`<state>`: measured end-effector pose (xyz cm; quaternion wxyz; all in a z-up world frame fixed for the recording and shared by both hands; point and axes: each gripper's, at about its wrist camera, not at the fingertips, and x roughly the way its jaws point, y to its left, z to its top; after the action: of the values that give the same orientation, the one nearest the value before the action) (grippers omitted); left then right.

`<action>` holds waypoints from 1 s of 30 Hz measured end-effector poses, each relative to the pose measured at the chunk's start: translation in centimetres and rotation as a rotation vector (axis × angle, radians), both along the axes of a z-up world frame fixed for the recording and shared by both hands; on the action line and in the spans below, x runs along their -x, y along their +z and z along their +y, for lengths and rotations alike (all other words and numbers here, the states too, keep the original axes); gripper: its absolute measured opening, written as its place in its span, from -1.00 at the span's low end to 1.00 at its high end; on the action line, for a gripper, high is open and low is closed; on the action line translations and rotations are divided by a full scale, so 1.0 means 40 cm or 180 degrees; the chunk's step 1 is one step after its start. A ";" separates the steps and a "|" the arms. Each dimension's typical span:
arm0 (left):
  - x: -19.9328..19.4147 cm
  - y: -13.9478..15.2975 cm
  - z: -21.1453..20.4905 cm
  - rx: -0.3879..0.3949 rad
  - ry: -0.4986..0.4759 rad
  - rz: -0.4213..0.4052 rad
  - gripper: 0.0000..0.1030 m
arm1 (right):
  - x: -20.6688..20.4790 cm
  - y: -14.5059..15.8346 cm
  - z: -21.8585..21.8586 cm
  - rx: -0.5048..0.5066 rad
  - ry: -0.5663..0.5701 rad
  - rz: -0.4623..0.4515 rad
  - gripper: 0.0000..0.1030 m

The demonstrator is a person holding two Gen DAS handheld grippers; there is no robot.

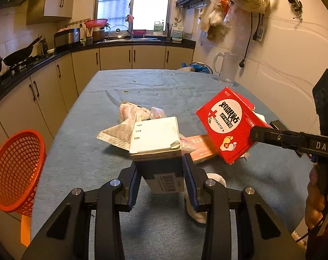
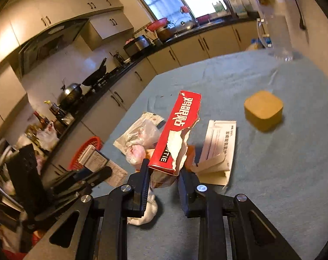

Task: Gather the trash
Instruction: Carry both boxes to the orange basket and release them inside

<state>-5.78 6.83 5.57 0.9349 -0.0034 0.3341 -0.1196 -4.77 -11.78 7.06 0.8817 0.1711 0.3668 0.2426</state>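
Two tools, each clamped on a box above blue surface (image 1: 142, 91): left tool (image 1: 161, 171) on white-topped box (image 1: 155, 136), right tool (image 2: 164, 179) on torn red box (image 2: 177, 130). Orange basket (image 1: 14, 171) at surface's left edge; wrappers (image 1: 131, 114) beyond boxes.

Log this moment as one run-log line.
left gripper: shut on white box | right gripper: shut on red box | basket: beside table
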 end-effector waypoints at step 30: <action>0.105 0.111 0.345 0.0163 0.0882 -0.0351 -0.30 | 0.020 0.113 0.301 0.0019 0.0847 -0.0369 -0.50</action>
<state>-10.00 20.63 10.00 0.9590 -0.0667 0.2754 0.0021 -5.56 0.27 11.60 0.8619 0.1040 0.3354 0.3658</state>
